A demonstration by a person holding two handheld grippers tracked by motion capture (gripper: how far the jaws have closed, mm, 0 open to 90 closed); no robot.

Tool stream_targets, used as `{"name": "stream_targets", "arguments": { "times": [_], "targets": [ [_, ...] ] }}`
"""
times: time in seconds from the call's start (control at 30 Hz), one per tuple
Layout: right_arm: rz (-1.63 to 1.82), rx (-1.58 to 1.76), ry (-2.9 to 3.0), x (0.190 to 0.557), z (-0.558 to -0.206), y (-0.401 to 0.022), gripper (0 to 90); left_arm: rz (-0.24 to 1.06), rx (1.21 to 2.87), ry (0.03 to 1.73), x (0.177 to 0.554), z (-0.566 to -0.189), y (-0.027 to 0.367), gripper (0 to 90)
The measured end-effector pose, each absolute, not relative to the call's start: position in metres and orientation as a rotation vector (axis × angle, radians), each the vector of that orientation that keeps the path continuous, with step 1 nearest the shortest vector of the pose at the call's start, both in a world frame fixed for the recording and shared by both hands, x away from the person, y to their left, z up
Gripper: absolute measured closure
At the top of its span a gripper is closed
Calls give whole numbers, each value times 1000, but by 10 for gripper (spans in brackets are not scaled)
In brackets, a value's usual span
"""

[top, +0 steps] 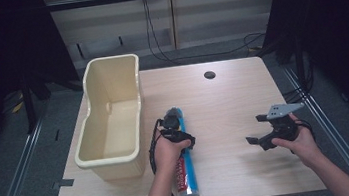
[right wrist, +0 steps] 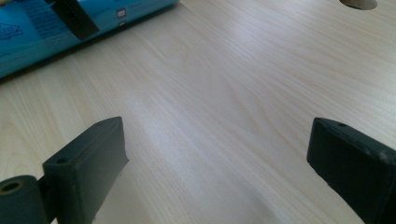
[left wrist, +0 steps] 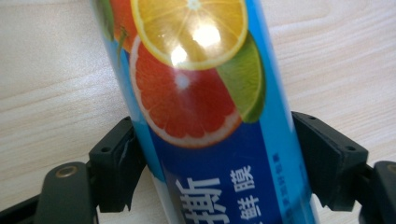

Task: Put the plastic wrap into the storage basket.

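Lying lengthwise on the table (top: 228, 101) just right of the cream plastic bin (top: 112, 118), the blue cling-film tube (left wrist: 205, 116) is pinched on both sides by the left gripper (top: 180, 140), while the right gripper (top: 267, 129) hovers with jaws spread wide.

Soft, even overhead light brightens the wooden table (top: 233, 101), while the room around it falls into near black. In the left gripper view, 2 white glare spots shine on the glossy blue tube (left wrist: 205, 116). The close-up pictures look slightly soft, with blurred near edges and faint shadows.
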State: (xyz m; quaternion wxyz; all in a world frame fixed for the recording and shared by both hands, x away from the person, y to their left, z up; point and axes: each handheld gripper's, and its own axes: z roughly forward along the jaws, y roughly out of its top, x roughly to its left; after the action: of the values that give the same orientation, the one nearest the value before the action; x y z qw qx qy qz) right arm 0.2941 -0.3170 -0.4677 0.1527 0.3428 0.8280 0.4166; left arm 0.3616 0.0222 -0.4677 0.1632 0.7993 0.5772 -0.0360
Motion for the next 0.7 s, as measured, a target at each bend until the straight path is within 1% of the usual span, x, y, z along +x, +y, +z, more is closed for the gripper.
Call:
{"name": "stream_targets", "arguments": {
  "times": [0.13,0.43,0.57,0.7],
  "targets": [
    [1202,987,2373,295,-467,-317,43,-99,2252,1688,362,-470,21,243],
    [1215,983,2366,295,-466,-317,44,-77,2263,1724,362,-469,17,257],
    [1220,980,2363,296,-466,-317,44,-105,2253,1734,362,-469,19,262],
    [1229,980,2360,296,-465,-317,43,-95,2303,1713,361,-466,20,291]
  ]
}}
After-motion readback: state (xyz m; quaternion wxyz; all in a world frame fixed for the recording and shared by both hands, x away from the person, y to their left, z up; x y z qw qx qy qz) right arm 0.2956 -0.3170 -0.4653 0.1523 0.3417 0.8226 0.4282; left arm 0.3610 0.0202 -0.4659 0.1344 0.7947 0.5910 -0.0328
